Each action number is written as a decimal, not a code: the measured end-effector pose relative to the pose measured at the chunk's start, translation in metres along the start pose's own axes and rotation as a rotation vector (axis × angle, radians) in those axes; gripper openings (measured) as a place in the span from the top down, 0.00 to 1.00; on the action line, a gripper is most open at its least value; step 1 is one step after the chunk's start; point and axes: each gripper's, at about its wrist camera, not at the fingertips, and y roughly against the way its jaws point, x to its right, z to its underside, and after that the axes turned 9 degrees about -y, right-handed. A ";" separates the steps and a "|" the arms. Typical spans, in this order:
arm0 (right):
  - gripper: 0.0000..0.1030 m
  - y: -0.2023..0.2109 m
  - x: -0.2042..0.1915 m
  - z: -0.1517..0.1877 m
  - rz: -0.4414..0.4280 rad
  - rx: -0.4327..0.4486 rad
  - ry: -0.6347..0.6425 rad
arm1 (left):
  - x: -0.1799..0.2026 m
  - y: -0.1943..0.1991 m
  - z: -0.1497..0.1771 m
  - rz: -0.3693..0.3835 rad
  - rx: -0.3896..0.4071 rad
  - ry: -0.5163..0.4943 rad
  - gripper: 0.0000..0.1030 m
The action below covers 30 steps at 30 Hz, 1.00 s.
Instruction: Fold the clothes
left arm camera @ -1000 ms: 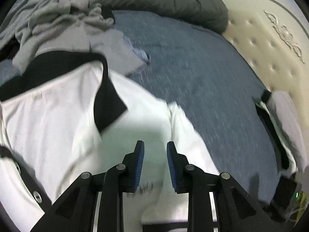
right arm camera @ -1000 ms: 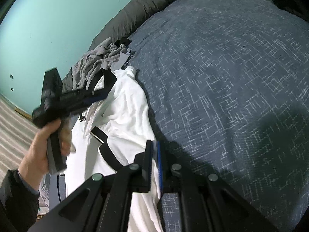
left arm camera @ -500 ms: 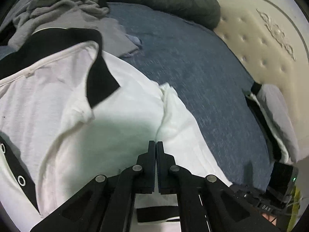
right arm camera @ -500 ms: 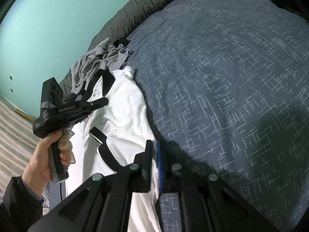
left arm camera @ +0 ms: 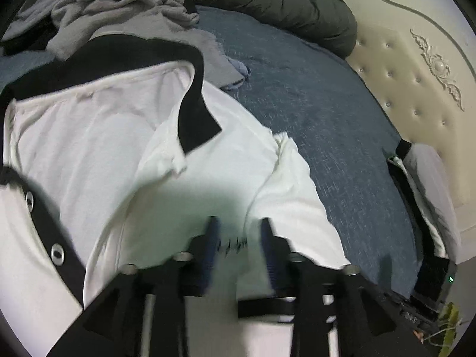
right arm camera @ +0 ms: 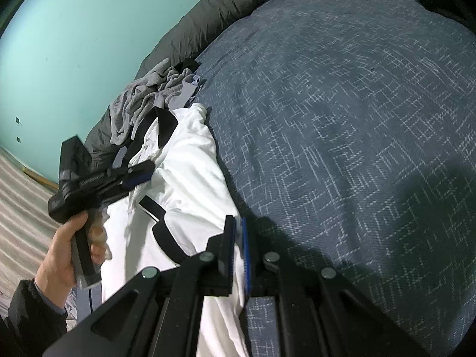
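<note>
A white shirt point(left arm camera: 104, 148) with a black collar and a black snap-button placket lies crumpled on the blue-grey bed cover point(left arm camera: 312, 119). My left gripper point(left arm camera: 239, 226) hovers over the shirt's chest. Its jaws are opening, blurred, and stand apart above a small dark print without pressing any cloth. The right wrist view shows that same left gripper point(right arm camera: 139, 172) in a person's hand point(right arm camera: 74, 255), over the white shirt point(right arm camera: 184, 184) near the collar. My right gripper point(right arm camera: 237, 223) is shut on the shirt's near edge, and white cloth runs down between its pads.
A heap of grey clothes point(left arm camera: 119, 0) lies beyond the collar, against a dark rolled duvet point(left arm camera: 267, 3). A cream tufted headboard point(left arm camera: 416, 74) and a stack of folded clothes point(left arm camera: 428, 184) are at the right. The bed cover point(right arm camera: 342, 119) spreads to the right. A teal wall point(right arm camera: 74, 44) stands behind.
The left gripper's jaws closed half a second ago and have now parted again, and it has shifted a little across the shirt. The right gripper keeps still with its hold.
</note>
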 end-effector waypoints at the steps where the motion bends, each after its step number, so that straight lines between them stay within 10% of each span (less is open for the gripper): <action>1: 0.96 0.000 0.000 0.000 0.000 0.000 0.000 | 0.001 0.002 0.005 0.009 -0.003 -0.004 0.64; 7: 0.96 0.000 0.000 0.000 0.002 0.001 0.002 | 0.007 0.001 0.020 0.063 -0.024 -0.014 0.67; 10: 0.96 0.000 0.000 0.000 0.003 0.000 0.002 | 0.006 0.002 0.023 0.076 -0.026 -0.012 0.98; 22: 0.96 0.000 0.001 -0.001 0.002 -0.001 0.001 | -0.003 0.013 0.028 -0.012 -0.065 -0.025 0.95; 26: 0.96 0.001 0.001 -0.001 0.000 0.001 -0.001 | 0.009 0.031 0.032 -0.061 -0.017 -0.055 0.74; 30: 0.96 0.003 -0.001 -0.001 0.001 0.003 0.002 | 0.031 0.042 0.040 -0.064 0.005 -0.104 0.72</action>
